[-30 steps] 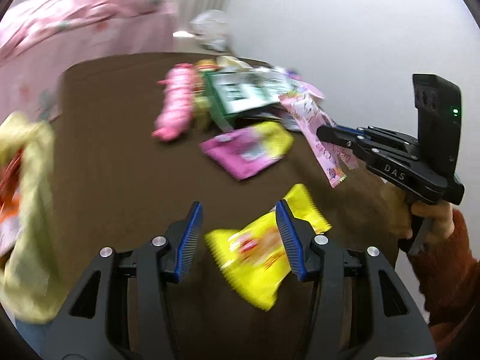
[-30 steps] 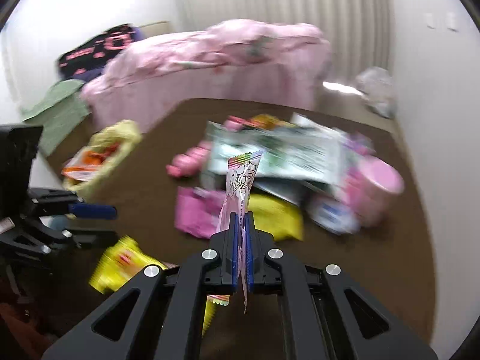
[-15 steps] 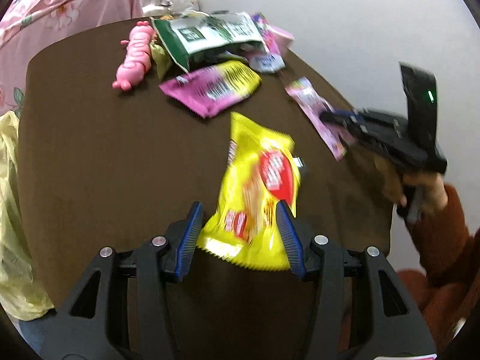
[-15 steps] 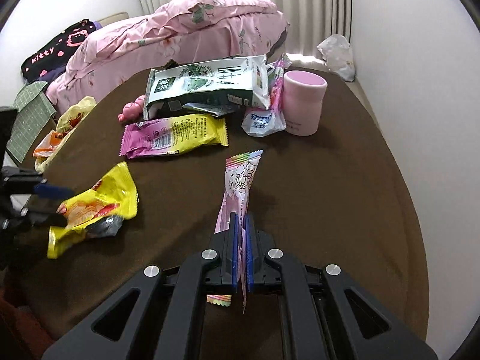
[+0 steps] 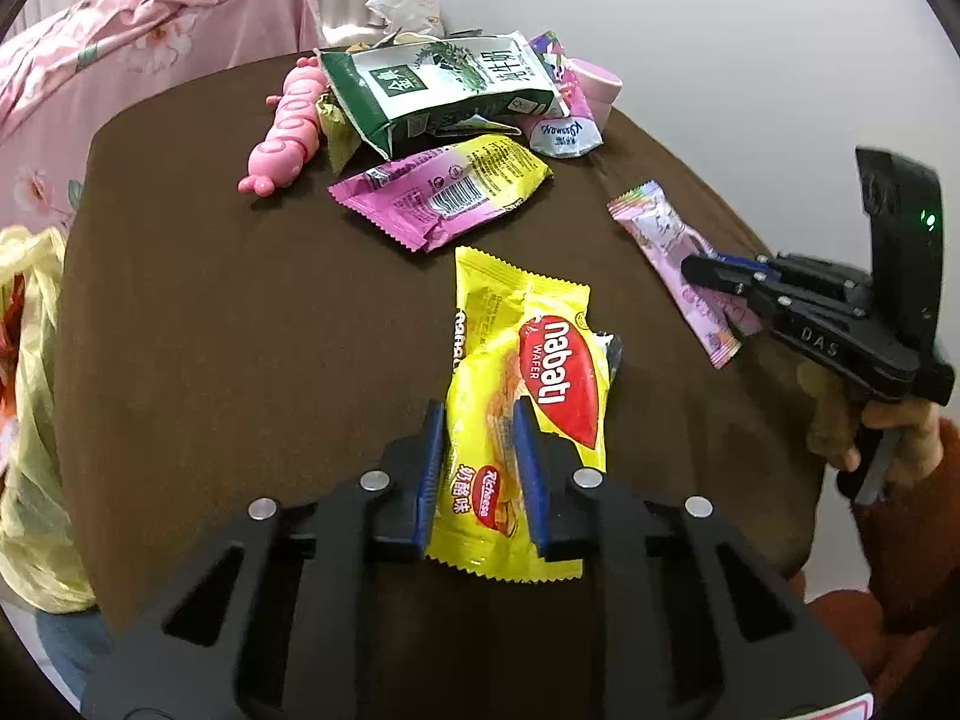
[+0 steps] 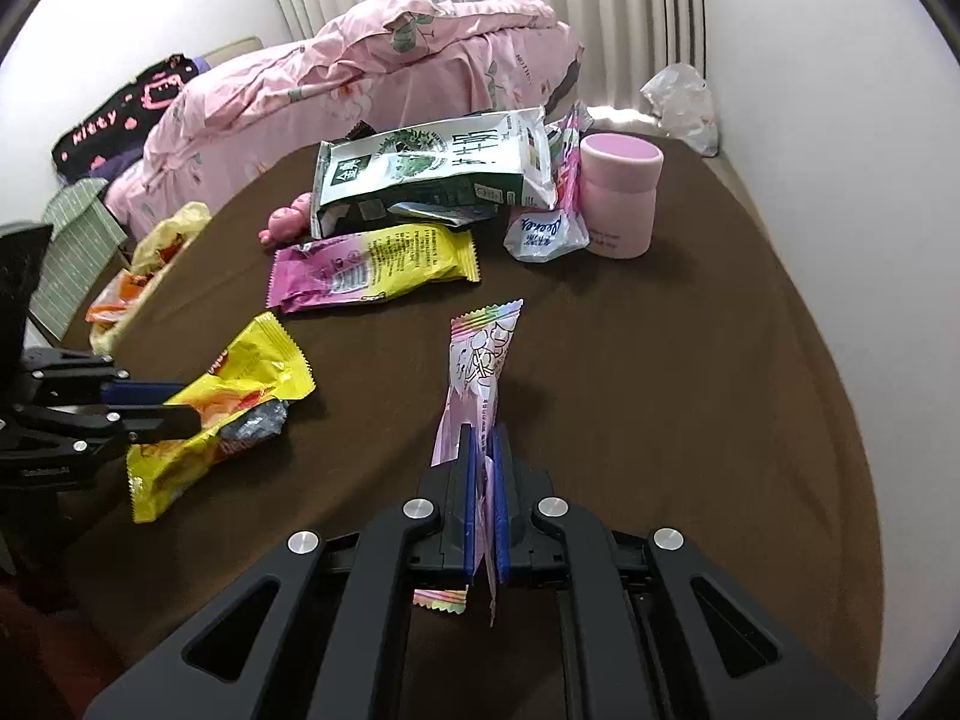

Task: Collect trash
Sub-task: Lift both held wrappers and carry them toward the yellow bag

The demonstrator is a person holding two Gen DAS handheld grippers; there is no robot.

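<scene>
My left gripper (image 5: pixel 478 426) is shut on the near end of a yellow Nabati wafer wrapper (image 5: pixel 528 372), which also shows in the right wrist view (image 6: pixel 228 396). My right gripper (image 6: pixel 485 450) is shut on a thin pink candy wrapper (image 6: pixel 477 360), held on edge over the brown table (image 6: pixel 660 360). In the left wrist view that wrapper (image 5: pixel 666 246) hangs from the right gripper (image 5: pixel 696 270). A yellow plastic trash bag (image 5: pixel 30 420) hangs off the table's left edge.
At the far end lie a pink-and-yellow snack wrapper (image 6: pixel 372 264), a green-and-white bag (image 6: pixel 432 168), a small white packet (image 6: pixel 543 234), a pink cup (image 6: pixel 621 201) and a pink toy (image 5: pixel 288 132). A bed with a pink quilt (image 6: pixel 390 60) stands beyond.
My left gripper has closed on the yellow wafer wrapper, which lay loose between open fingers before. My right gripper still holds the pink wrapper, and the view has steadied over the table.
</scene>
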